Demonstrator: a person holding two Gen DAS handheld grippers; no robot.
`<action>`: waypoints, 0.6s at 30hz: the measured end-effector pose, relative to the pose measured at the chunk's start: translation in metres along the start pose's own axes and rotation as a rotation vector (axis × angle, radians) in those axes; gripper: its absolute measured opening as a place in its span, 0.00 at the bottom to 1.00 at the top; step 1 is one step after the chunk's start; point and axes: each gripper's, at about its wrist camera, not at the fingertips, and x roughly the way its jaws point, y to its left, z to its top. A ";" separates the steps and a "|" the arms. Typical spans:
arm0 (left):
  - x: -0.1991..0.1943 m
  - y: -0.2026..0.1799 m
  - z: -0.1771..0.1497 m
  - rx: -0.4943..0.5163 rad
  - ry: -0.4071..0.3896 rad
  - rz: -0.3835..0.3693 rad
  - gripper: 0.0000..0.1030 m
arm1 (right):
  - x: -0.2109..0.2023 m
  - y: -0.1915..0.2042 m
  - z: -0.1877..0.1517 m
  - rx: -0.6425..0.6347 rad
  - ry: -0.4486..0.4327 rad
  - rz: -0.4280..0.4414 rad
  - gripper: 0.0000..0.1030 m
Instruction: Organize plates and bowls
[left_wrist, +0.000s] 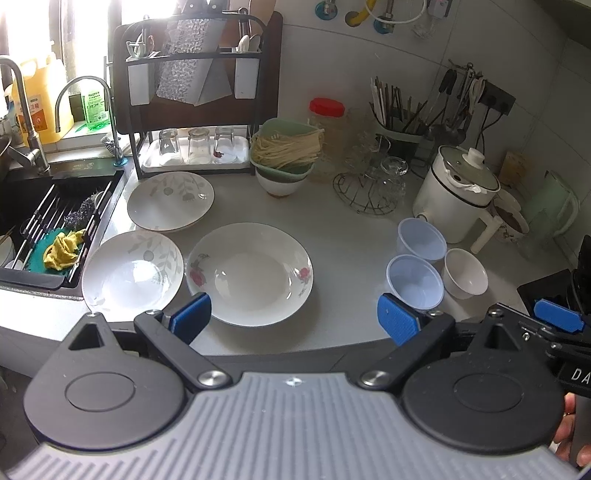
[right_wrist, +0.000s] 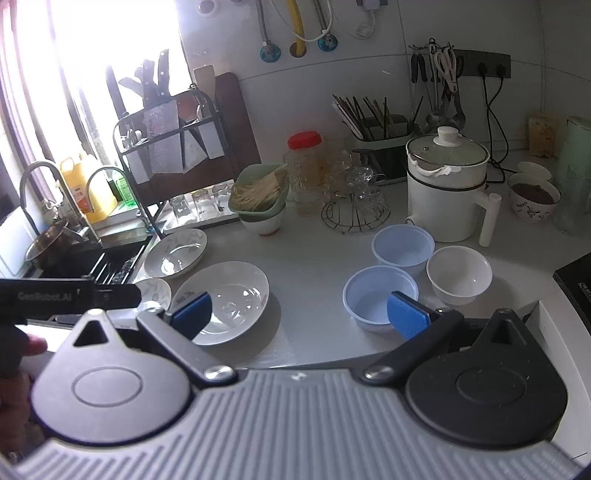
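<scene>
Small kitchen corner, pale grey countertop (left_wrist: 332, 229) under glossy white tiled walls (left_wrist: 388, 62). Blown-out window (right_wrist: 110, 44) on the left, daylight pouring in over a black sink (left_wrist: 33, 206) with curved faucets (left_wrist: 79, 99). Dark socket strip (right_wrist: 484, 64) up right.

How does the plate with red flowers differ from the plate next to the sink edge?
The red-flower plate carries red rose prints; the plate by the sink has grey leaf prints. The red-flower plate lies fully on the counter; the leaf plate overlaps the sink edge. Both are white, round, empty and upright.
</scene>
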 end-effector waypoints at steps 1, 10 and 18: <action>0.000 -0.001 -0.001 -0.001 0.001 0.001 0.96 | -0.001 0.000 -0.001 -0.002 0.001 -0.002 1.00; -0.002 -0.006 -0.008 -0.011 0.012 0.014 0.96 | -0.004 -0.006 -0.005 0.002 0.018 -0.004 1.00; 0.000 -0.011 -0.010 -0.021 0.022 0.032 0.96 | -0.003 -0.012 -0.003 -0.011 0.024 0.021 1.00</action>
